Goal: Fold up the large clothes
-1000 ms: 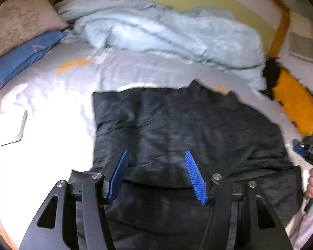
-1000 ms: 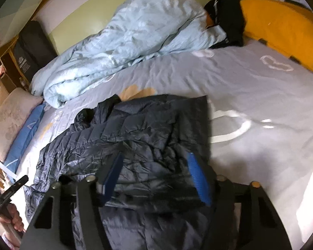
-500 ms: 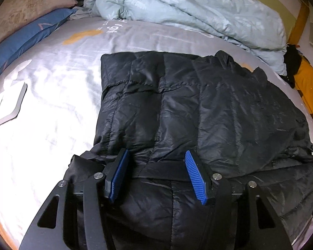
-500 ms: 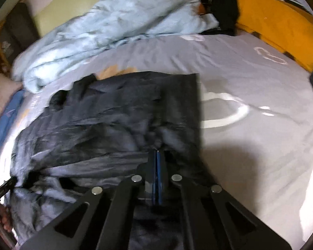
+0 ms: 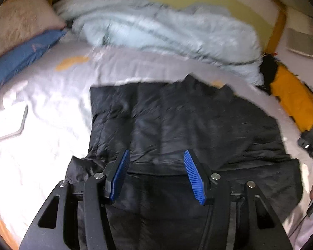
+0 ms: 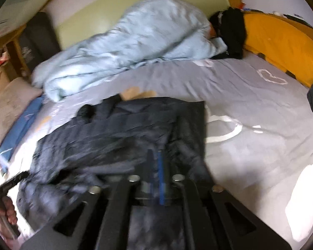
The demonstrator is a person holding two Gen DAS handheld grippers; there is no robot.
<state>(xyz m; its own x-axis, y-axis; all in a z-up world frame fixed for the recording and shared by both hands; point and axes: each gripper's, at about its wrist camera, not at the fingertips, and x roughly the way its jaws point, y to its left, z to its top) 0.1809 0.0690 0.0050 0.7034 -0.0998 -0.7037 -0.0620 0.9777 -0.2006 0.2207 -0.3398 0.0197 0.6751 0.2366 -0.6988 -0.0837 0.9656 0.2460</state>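
The right gripper (image 6: pixel 155 162) has its blue-padded fingers (image 6: pixel 160 166) pressed together over the black puffer jacket (image 6: pixel 119 133); motion blur hides whether fabric is pinched between them. The jacket lies spread on the grey bedsheet (image 6: pixel 250 104). A pale blue duvet (image 6: pixel 135 41) is bunched behind it, with an orange cushion (image 6: pixel 281 43) at far right.

Showing black, faintly quilted, on the jacket (image 5: pixel 177 120); pale grey with white outline shapes and an orange patch on the bed sheet (image 6: pixel 250 108); light blue on the duvet (image 6: pixel 139 41); mustard yellow on the cushion (image 6: pixel 281 43); blue ribbing on the left claw (image 5: pixel 156 175) pads (image 5: pixel 193 177); possibly beige speckling on the blurred pillow (image 5: pixel 18 27).
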